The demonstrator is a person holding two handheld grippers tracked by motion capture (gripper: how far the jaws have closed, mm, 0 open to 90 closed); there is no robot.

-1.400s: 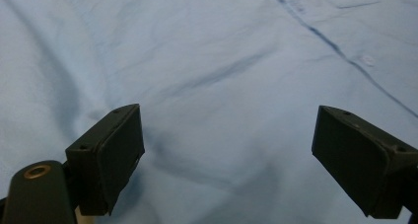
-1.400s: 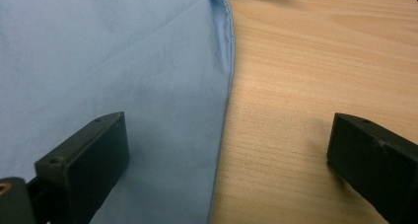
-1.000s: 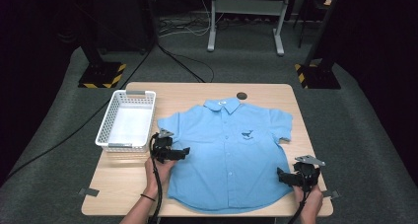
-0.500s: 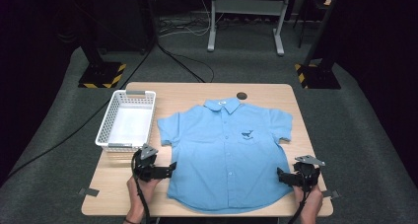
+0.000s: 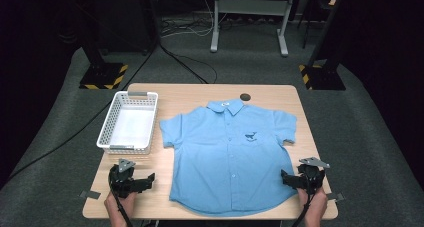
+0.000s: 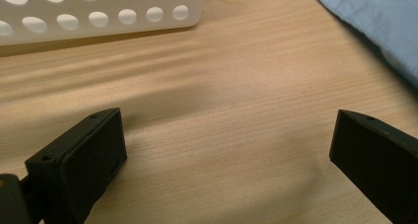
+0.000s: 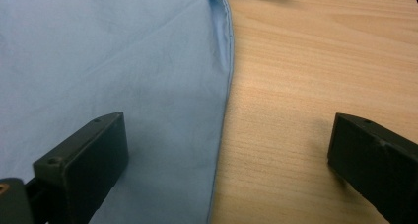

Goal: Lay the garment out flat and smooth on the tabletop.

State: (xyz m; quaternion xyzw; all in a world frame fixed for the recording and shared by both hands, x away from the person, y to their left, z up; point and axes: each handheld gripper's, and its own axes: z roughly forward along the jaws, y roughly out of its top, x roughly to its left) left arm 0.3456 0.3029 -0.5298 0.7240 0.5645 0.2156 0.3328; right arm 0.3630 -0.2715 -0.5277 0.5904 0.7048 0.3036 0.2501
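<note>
One light-blue short-sleeved shirt (image 5: pixel 230 157) lies flat, front up and buttoned, on the one wooden table (image 5: pixel 200 92), collar toward the far edge, a small dark emblem on its chest. One white perforated basket (image 5: pixel 129 122) stands just beside its sleeve. Two grippers: the left gripper (image 5: pixel 150 179) over bare wood near the hem corner, its jaws apart after just opening, nothing between them; the right gripper (image 5: pixel 284 178) with jaws apart astride the shirt's side edge. The right gripper view shows the stitched hem; the left gripper view shows the basket's round holes.
</note>
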